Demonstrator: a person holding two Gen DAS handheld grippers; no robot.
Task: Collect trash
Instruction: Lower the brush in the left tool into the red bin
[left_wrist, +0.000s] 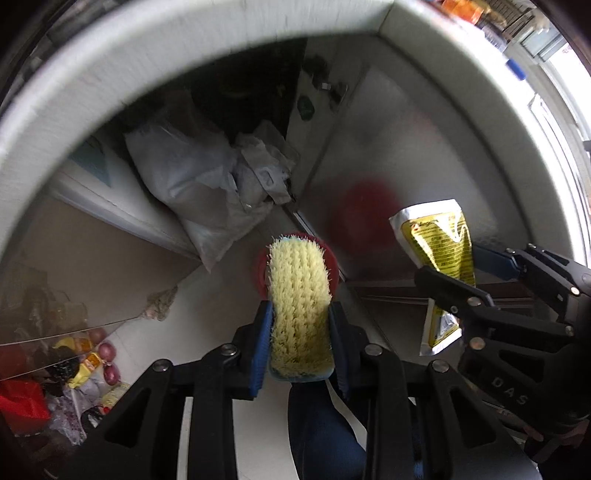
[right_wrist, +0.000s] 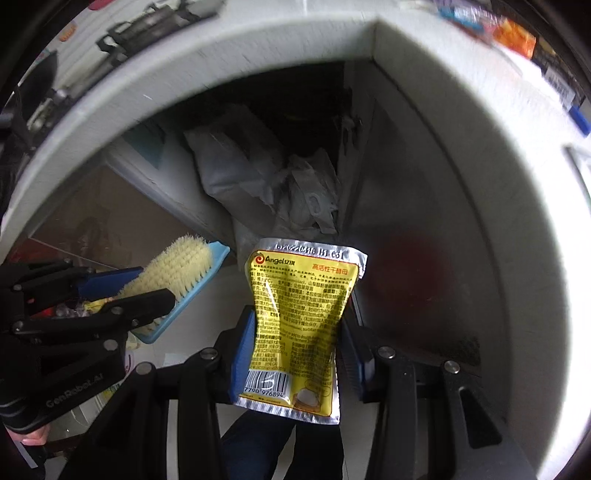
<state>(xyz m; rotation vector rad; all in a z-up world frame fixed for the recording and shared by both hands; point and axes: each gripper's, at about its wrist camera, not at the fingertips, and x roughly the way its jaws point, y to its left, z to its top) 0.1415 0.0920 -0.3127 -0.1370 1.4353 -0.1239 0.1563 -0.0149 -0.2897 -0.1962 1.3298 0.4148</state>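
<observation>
My left gripper (left_wrist: 300, 314) is shut on a scrub brush (left_wrist: 297, 306) with pale yellow bristles and a light blue back; it also shows in the right wrist view (right_wrist: 173, 280) at the left. My right gripper (right_wrist: 295, 328) is shut on a yellow and silver foil packet (right_wrist: 299, 325), which also shows in the left wrist view (left_wrist: 439, 251) at the right. Both are held below a white counter edge (left_wrist: 110, 85), above the floor.
Grey plastic bags (left_wrist: 207, 184) are stuffed in the dark corner under the counter. A red round object (left_wrist: 258, 264) lies on the floor behind the brush. A metal panel (left_wrist: 424, 147) stands at the right. A pile of wrappers and onions (left_wrist: 92, 362) lies at lower left.
</observation>
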